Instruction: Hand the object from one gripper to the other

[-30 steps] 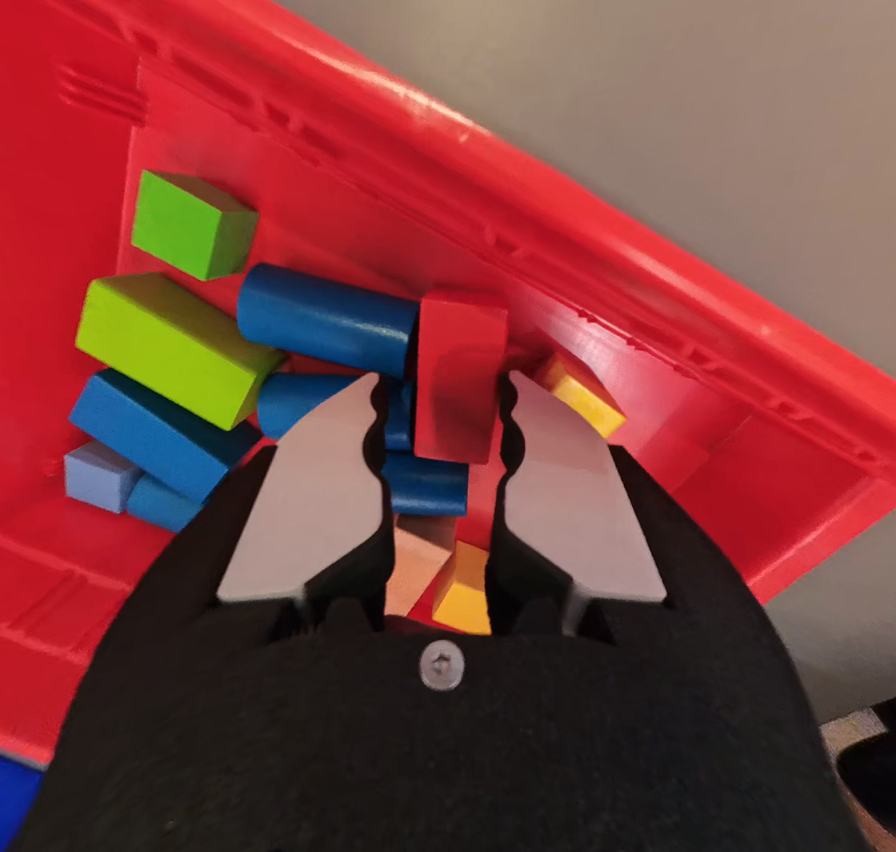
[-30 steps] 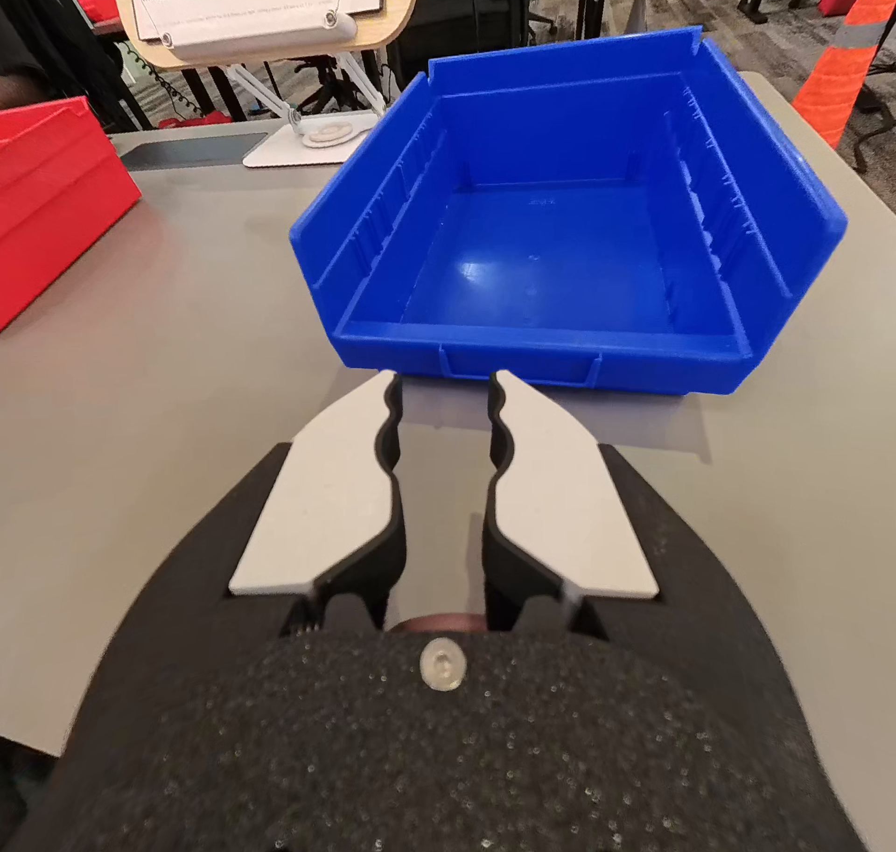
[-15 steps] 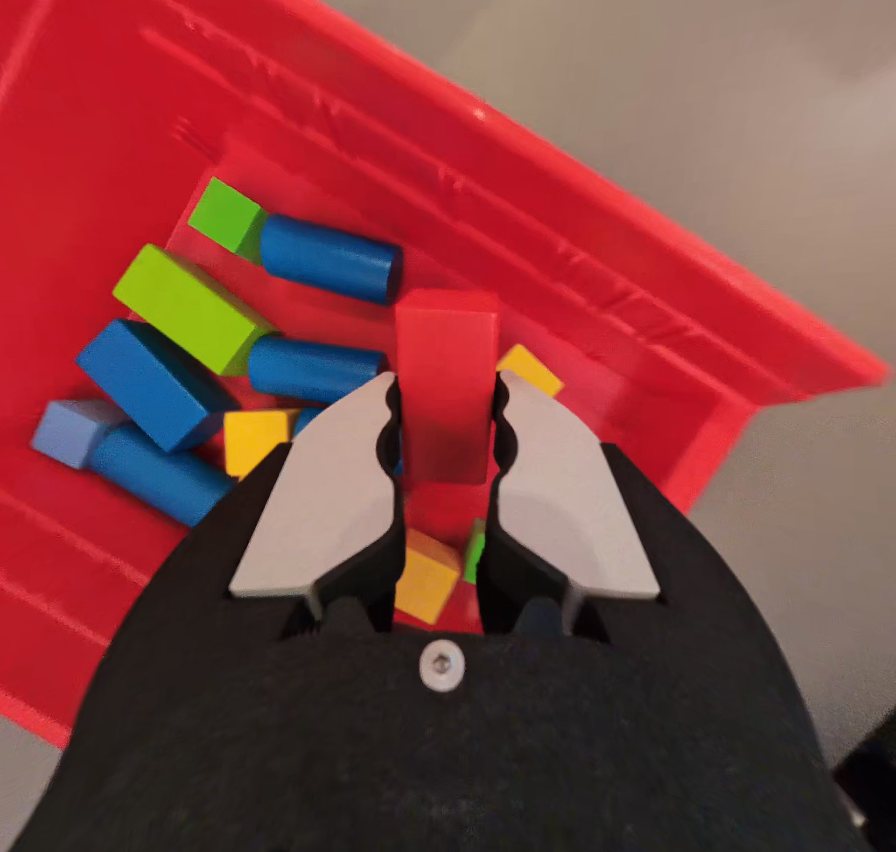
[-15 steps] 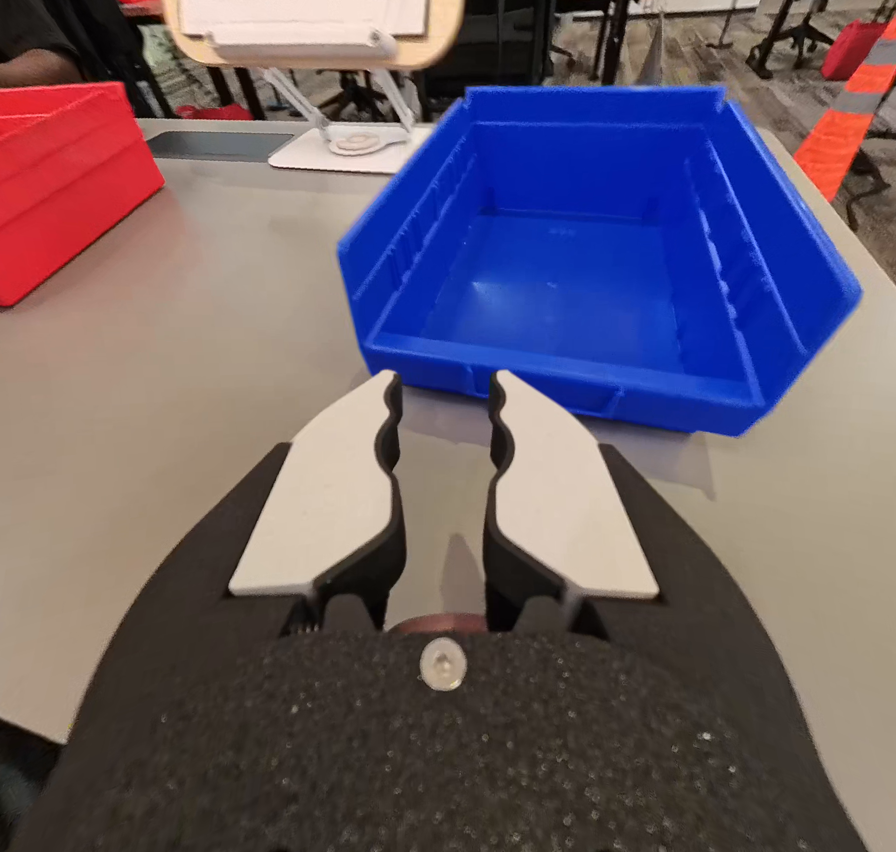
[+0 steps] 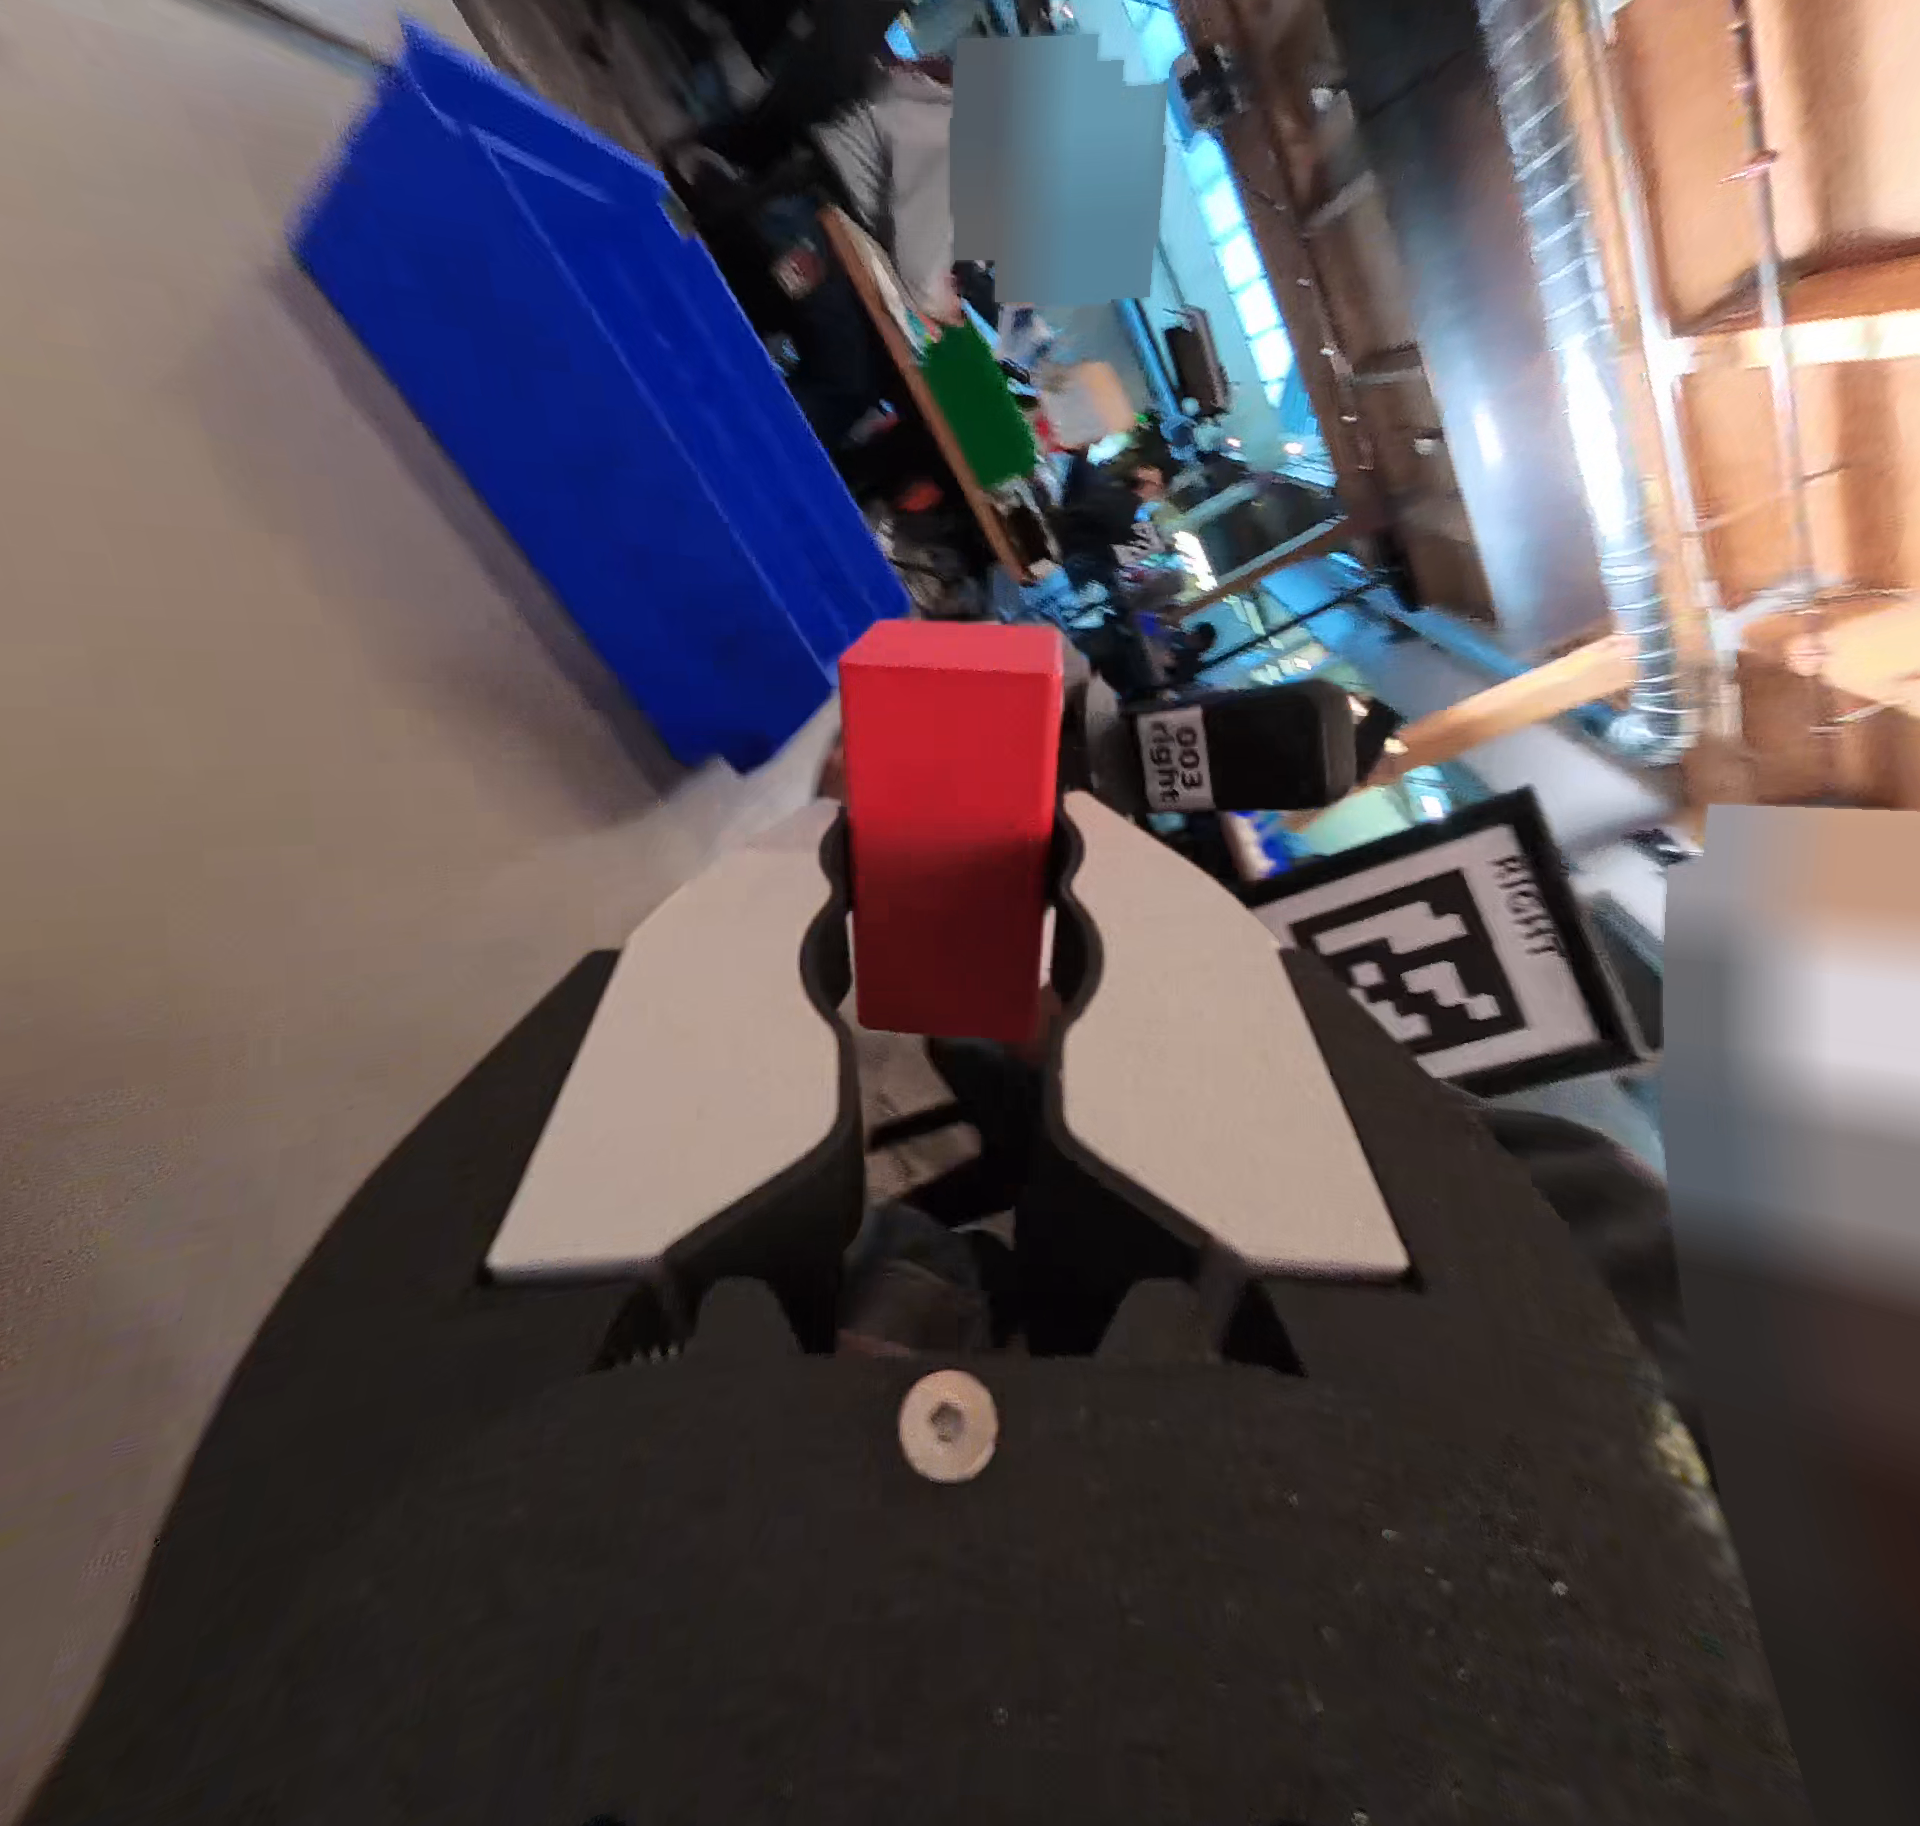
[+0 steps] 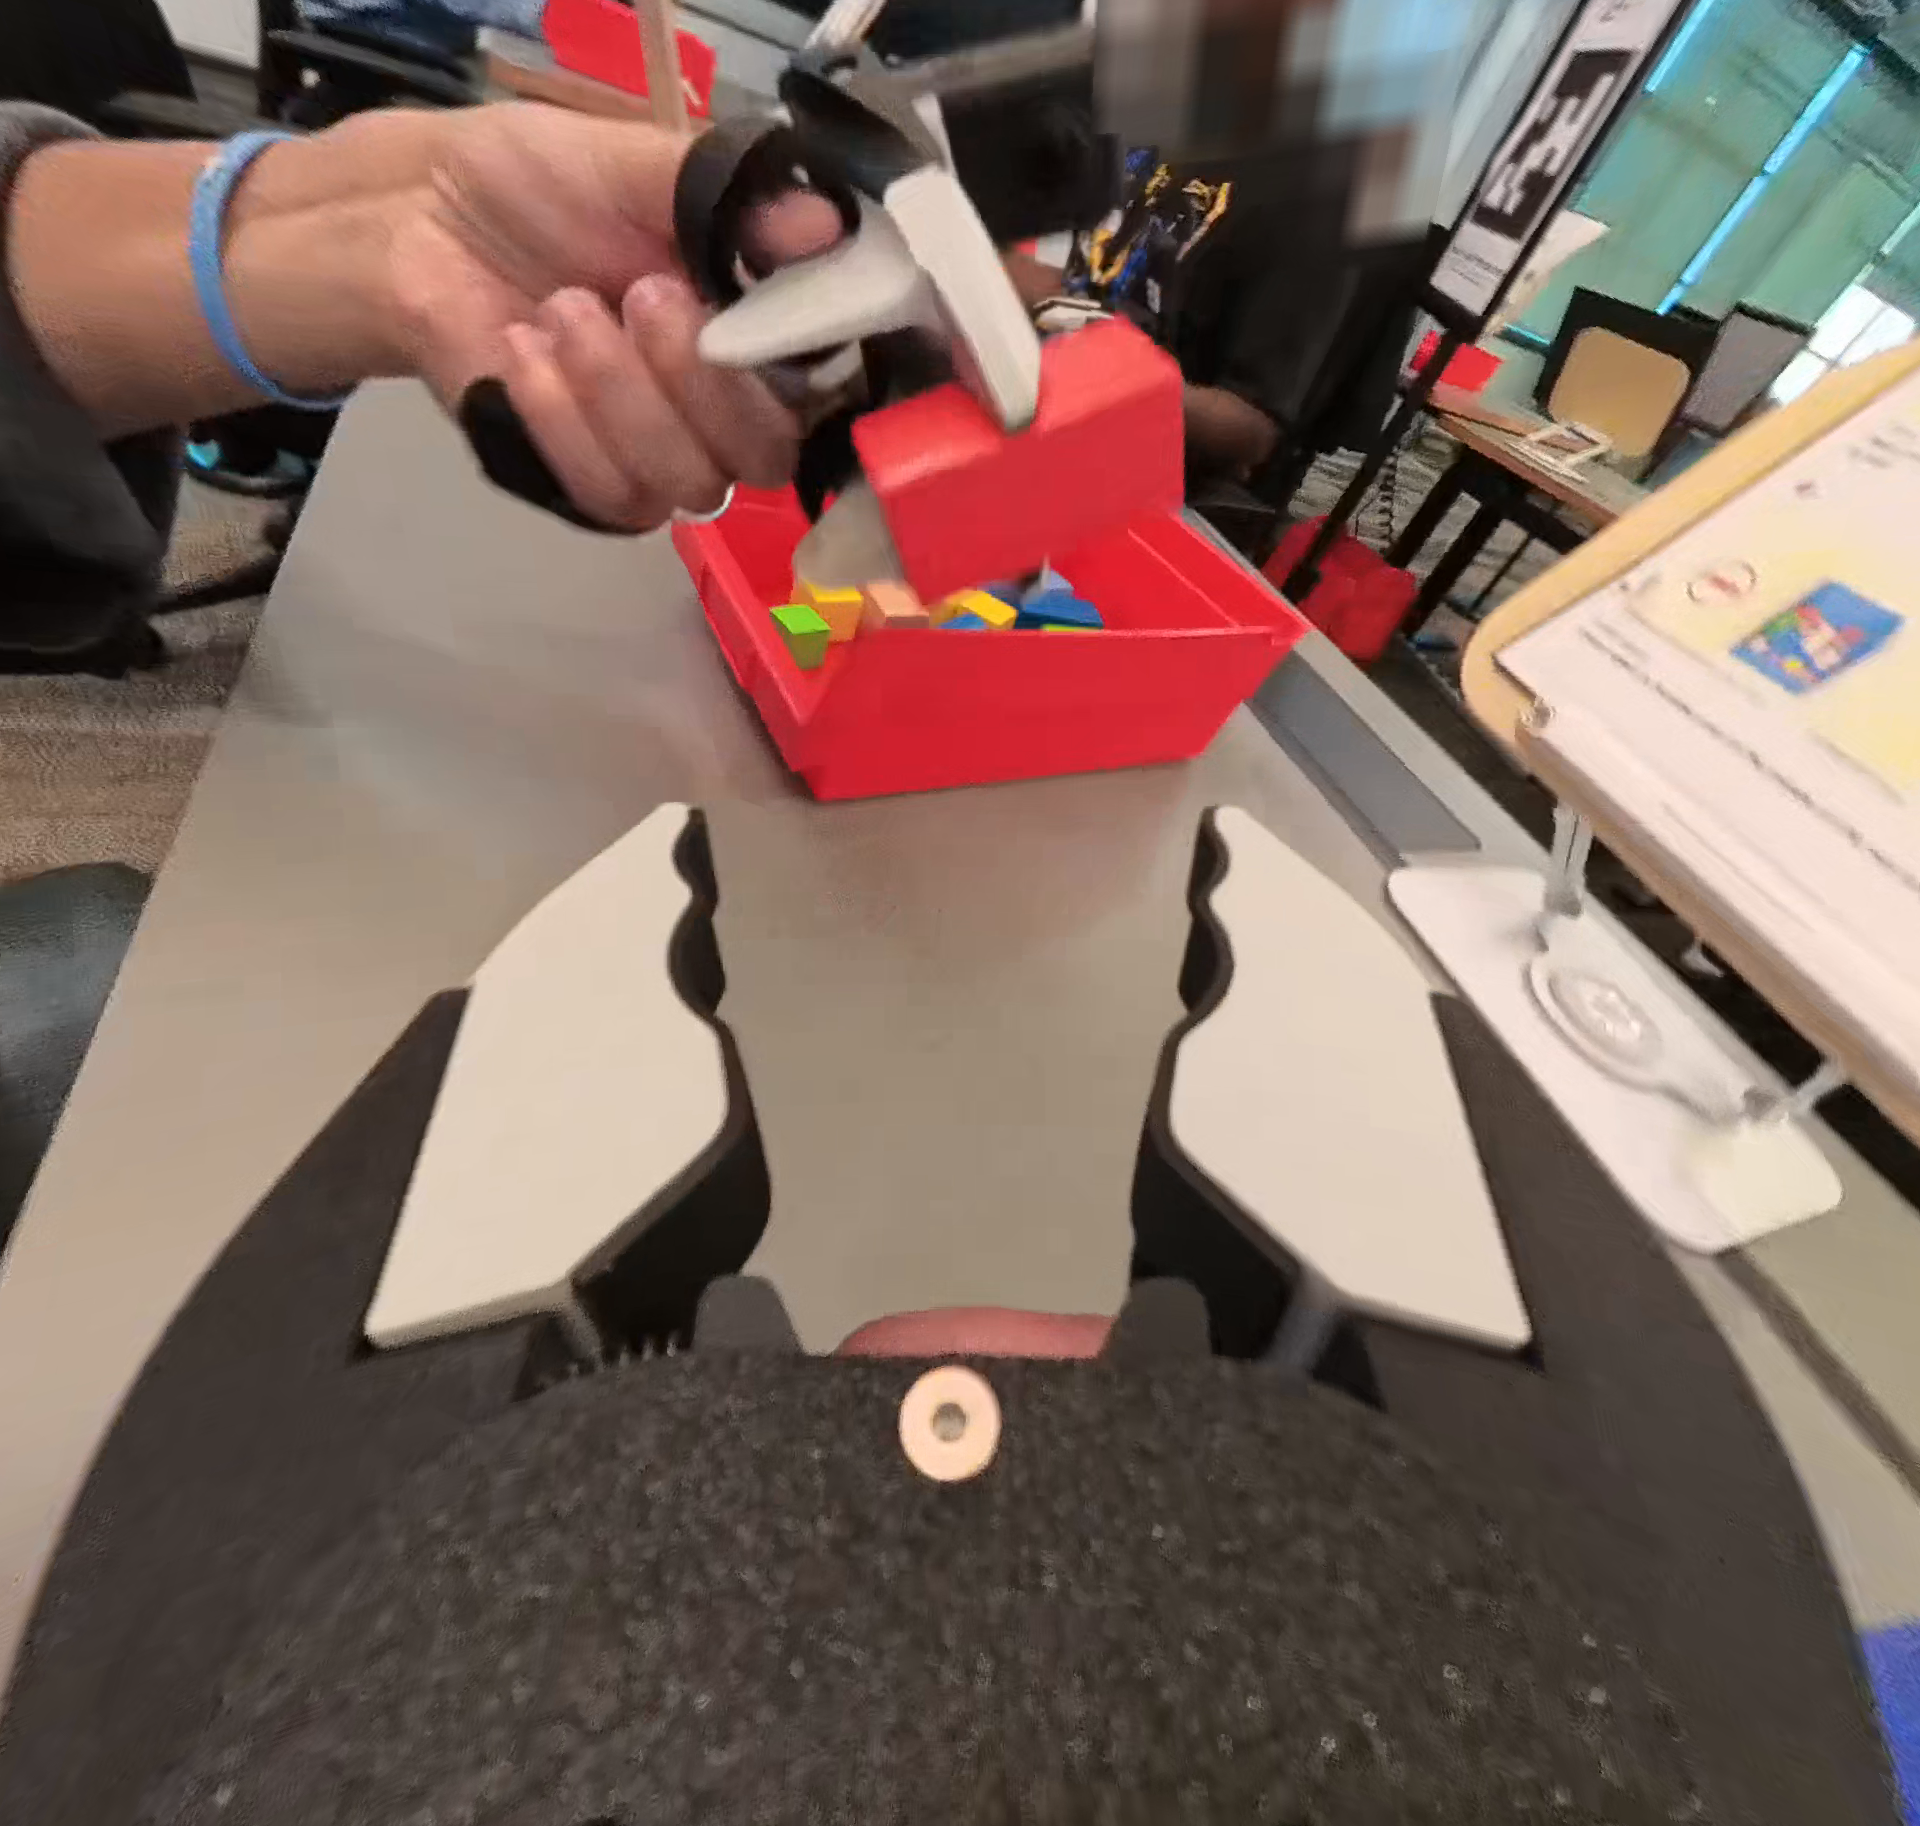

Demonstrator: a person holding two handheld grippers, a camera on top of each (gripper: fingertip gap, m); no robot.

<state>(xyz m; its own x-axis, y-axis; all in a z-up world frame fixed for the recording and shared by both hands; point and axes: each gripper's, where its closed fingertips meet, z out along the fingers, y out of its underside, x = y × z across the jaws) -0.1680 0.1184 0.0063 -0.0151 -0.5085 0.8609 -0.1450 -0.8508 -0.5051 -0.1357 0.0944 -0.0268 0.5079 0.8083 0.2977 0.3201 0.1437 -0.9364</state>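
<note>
Gripping the left gripper (image 5: 951,841) by its handle, a hand (image 6: 499,311) with a blue wristband (image 6: 213,259) is seen in the right wrist view, raised above the grey table (image 6: 436,737) and the red bin (image 6: 997,696). The left gripper is angled downward there, and its jaws are clamped on a red block (image 5: 948,841). The block is held at its lower part between the fingertips, with the lighter upper part projecting past them. In the right wrist view the block (image 6: 1029,457) is held in the air just above the red bin, in which small coloured blocks (image 6: 925,607) are lying. The right gripper (image 6: 951,893) is pointed toward the block, well apart from it, with its jaws spread wide and nothing between them. A blue bin (image 5: 582,405) is seen on the table in the left wrist view. A document stand (image 6: 1662,997) is placed at the right of the table.
</note>
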